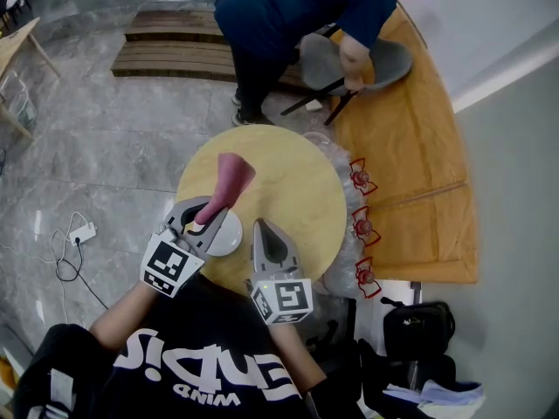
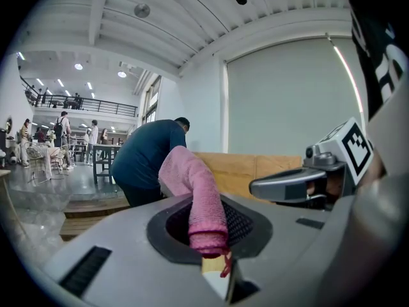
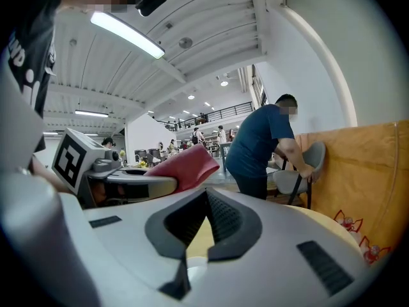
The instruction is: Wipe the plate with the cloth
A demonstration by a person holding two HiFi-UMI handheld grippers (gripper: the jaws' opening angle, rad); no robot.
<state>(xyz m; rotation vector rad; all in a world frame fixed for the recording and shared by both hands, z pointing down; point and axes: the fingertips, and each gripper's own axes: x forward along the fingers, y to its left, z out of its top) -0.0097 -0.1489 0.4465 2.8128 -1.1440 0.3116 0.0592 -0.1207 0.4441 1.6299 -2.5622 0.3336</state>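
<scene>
My left gripper (image 1: pixel 208 213) is shut on a pink cloth (image 1: pixel 230 180), which sticks up and forward out of the jaws over the round wooden table (image 1: pixel 293 177). A small white plate (image 1: pixel 226 236) lies on the table just under and right of that gripper. The left gripper view shows the cloth (image 2: pixel 195 187) pinched between the pads. My right gripper (image 1: pixel 261 226) is shut with nothing in it, its tip near the plate's right rim. In the right gripper view the jaws (image 3: pixel 206 194) meet, with table wood (image 3: pixel 197 238) showing below them and the cloth (image 3: pixel 185 165) to the left.
A person in blue (image 1: pixel 297 16) bends over a grey chair (image 1: pixel 354 64) beyond the table. An orange sheet (image 1: pixel 419 155) and crinkled plastic with red bows (image 1: pixel 362 225) lie to the right. A black bag (image 1: pixel 419 326) and a power strip (image 1: pixel 81 232) are on the floor.
</scene>
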